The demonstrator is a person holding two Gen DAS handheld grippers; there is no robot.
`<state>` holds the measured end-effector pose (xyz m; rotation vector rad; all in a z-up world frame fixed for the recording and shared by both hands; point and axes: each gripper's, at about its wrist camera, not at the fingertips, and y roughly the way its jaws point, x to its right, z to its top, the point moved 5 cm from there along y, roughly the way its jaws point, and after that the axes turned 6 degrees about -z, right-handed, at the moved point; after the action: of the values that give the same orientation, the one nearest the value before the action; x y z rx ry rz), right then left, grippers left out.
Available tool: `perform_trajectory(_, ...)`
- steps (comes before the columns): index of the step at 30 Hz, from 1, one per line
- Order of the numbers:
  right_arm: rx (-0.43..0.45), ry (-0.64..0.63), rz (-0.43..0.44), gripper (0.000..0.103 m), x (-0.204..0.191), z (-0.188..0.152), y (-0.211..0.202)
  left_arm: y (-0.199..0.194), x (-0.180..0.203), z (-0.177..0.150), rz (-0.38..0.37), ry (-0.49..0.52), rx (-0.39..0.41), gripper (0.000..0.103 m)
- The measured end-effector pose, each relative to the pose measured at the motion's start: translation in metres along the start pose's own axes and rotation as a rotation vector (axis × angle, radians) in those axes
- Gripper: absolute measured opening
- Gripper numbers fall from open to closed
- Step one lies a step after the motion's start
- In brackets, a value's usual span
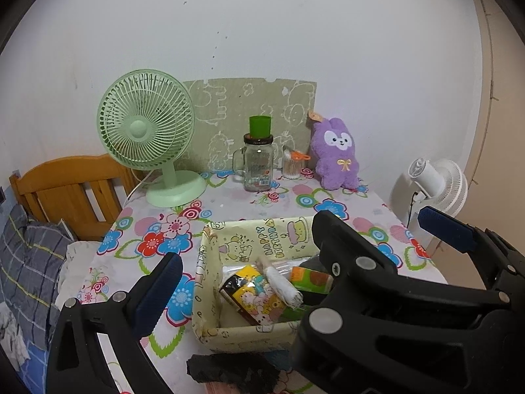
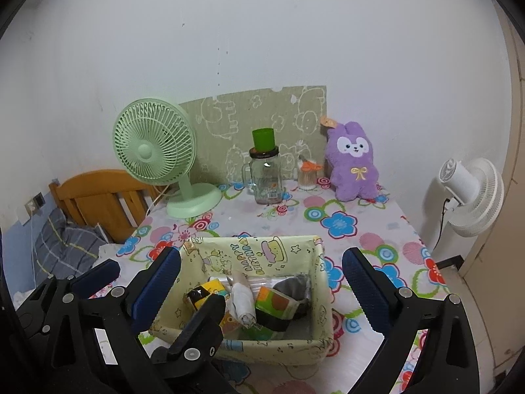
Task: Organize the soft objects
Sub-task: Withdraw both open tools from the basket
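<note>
Floral tablecloth (image 2: 344, 210) against white wall (image 2: 262, 32)

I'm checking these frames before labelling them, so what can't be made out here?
- Dark fabric lump: left wrist view, cut off by the bottom edge; kind unclear.
- Yellow cartoon-print fabric basket: its right side is hidden by the right gripper in the left wrist view.
- Grey soft item in the basket: right wrist view, half buried under a green packet.
- Left gripper in the right wrist view covers the basket's near left corner.
</note>
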<state>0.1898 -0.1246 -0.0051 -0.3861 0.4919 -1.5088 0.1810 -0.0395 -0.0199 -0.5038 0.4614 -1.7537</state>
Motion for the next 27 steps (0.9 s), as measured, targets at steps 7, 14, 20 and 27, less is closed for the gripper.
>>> perform_trajectory(7, 0.017, -0.001, -0.012, 0.1, 0.005, -0.001, -0.021, -0.015, 0.008, -0.003, -0.006, 0.004, 0.018, 0.102)
perform_trajectory(14, 0.039, -0.006, -0.019, 0.1, 0.007, -0.002, -0.042, -0.032, 0.015, -0.005, -0.013, 0.011, 0.042, 0.102)
perform_trajectory(20, 0.059, -0.014, -0.028, 0.1, 0.009, -0.004, -0.059, -0.048, 0.021, -0.01, -0.022, 0.011, 0.067, 0.102)
perform_trajectory(27, 0.073, -0.02, -0.039, 0.1, 0.01, -0.01, -0.076, -0.06, 0.026, -0.016, -0.029, 0.006, 0.079, 0.102)
